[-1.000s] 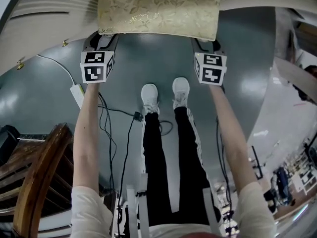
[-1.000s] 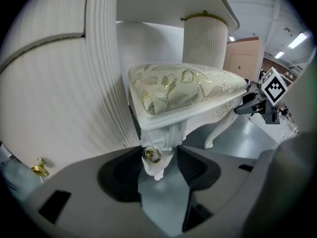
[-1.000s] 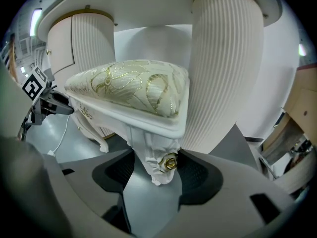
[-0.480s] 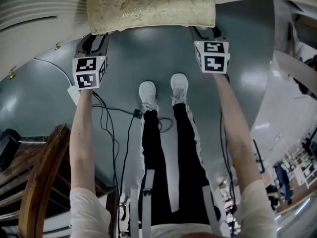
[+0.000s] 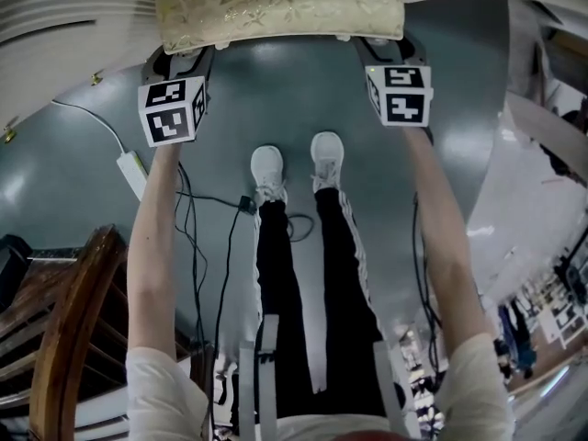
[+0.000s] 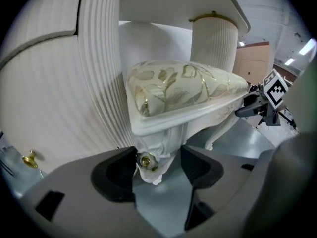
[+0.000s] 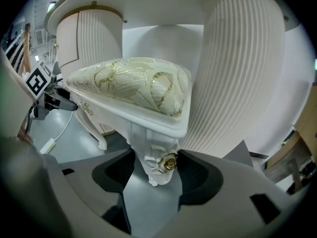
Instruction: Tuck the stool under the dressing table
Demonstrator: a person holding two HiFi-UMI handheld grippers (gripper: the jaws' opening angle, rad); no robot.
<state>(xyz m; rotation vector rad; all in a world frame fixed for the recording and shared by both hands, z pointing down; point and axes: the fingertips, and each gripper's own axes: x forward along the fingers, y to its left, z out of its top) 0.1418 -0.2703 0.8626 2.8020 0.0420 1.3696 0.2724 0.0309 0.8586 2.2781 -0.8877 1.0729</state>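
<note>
Head view and both gripper views. The stool [image 5: 280, 7], white-framed with a gold-patterned cream cushion, stands in the knee space of the dressing table [image 6: 49, 98], between its two fluted pedestals, its seat lying below the tabletop [image 6: 168, 4]; in the head view the near part of the cushion shows out in front of the table. The left gripper [image 6: 157, 167] straddles the stool's near left leg [image 6: 148, 163]: its jaws have just been opening and now stand released, the carved leg with its gilt rosette lying against the left pad with a clear gap at the other. The right gripper [image 7: 154, 168] takes the near right leg [image 7: 159, 162] between its jaws; the rosette touches one pad and the leg's far edge appears to meet the other, so the leg is most likely grasped, though the contact on that side is hard to read. Both grippers point down and forward, each at a front corner of the seat. The person's white shoes [image 5: 266, 168] stand on the grey floor [image 5: 276, 90] just behind the stool. A power strip [image 5: 131, 173] and dark cables lie to the left, near a wooden chair [image 5: 64, 338].
</note>
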